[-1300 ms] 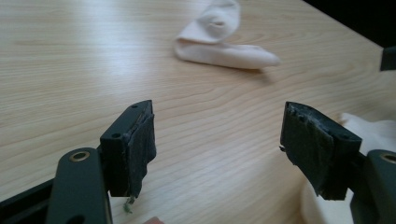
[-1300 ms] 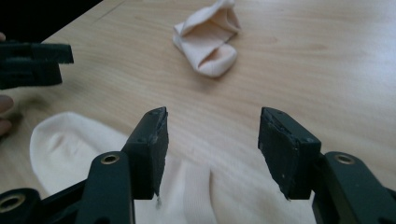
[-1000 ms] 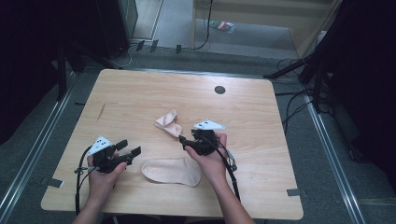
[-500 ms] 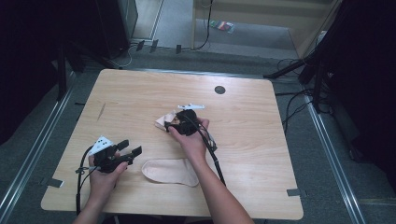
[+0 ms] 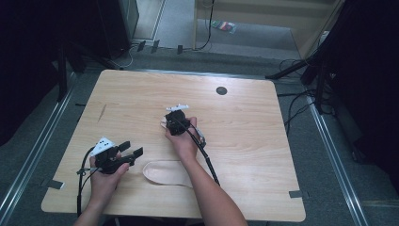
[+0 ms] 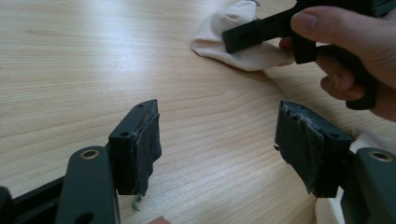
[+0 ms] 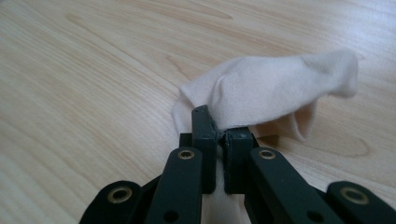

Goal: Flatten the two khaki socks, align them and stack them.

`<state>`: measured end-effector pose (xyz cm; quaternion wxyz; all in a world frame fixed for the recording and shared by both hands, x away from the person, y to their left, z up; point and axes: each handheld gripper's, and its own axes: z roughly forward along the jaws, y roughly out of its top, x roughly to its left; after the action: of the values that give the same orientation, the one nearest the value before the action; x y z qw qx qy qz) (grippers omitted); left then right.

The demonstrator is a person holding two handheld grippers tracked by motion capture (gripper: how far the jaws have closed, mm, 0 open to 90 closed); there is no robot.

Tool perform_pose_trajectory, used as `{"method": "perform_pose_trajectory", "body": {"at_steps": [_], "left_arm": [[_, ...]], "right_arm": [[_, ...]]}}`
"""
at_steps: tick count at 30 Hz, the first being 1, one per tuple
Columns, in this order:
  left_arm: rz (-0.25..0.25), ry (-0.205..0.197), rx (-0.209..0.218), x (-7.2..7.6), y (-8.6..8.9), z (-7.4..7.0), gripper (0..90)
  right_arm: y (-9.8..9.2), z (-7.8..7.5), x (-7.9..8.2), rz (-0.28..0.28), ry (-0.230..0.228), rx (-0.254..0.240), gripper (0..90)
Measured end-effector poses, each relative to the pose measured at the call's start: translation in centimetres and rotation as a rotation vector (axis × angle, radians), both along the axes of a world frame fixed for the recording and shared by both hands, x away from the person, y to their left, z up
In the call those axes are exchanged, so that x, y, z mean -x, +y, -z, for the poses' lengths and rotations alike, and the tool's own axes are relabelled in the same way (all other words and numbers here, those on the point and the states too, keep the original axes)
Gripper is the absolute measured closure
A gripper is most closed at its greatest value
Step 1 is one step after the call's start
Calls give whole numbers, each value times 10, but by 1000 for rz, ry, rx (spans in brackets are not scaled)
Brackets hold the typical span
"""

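A crumpled cream sock [image 7: 271, 88] lies at the middle of the wooden table [image 5: 263, 141]. My right gripper [image 7: 220, 140] has just been closing, and its jaws are now shut on a fold of this sock. From above, the right gripper [image 5: 171, 123] covers most of the crumpled sock [image 5: 164, 123]. A second cream sock [image 5: 167, 173] lies flat near the front edge, beside the right forearm. My left gripper [image 5: 131, 149] rests at the front left, open and holding nothing. Past its jaws, the left gripper [image 6: 217, 154] faces the crumpled sock [image 6: 210, 37] and the right hand [image 6: 355, 56].
A dark round hole [image 5: 221, 90] sits in the tabletop near the far edge. Bare wood spreads to the right and left of the socks. Cables [image 5: 301, 103] run across the floor at the right of the table.
My right gripper moved from above the flat sock away and to the left, onto the crumpled sock, and shut on it. The left gripper stayed in place.
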<state>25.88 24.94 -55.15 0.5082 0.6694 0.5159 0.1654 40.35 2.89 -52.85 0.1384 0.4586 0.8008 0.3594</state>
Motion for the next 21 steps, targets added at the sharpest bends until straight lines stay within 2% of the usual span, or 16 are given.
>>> {"method": "perform_pose_trajectory", "body": {"at_steps": [2,5,6,8,10,11,13,15,17,18,20,21], "left_arm": [[-1,0,-1,0,0,0,321],[-3,0,-4,0,0,0,322],[-2,-1,-6,0,0,0,323],[-2,-2,-3,0,0,0,323],[0,-2,1,1,0,0,323],[0,-1,3,1,1,0,323],[-5,0,6,0,0,0,324],[-5,-1,-3,0,0,0,324],[-2,1,-7,0,-1,0,325],[-3,1,-8,0,-1,0,324],[-5,0,-9,0,-1,0,324],[-5,0,-8,0,0,0,324]], "right_arm": [[-2,-7,3,-37,-19,-25,872],[-2,-22,11,-102,-64,-104,871],[-2,-26,15,-115,-80,-104,871],[-5,-32,22,-143,-107,-74,871],[-13,-32,29,-204,-130,-38,871],[-22,-28,32,-251,-137,-38,871],[-36,-21,36,-309,-141,-34,871],[-50,-14,37,-326,-139,-14,870],[-60,-6,36,-357,-114,-26,855],[-65,-1,35,-364,-87,-24,780],[-70,5,33,-341,-59,3,541],[-73,6,33,-321,-52,0,520]]}}
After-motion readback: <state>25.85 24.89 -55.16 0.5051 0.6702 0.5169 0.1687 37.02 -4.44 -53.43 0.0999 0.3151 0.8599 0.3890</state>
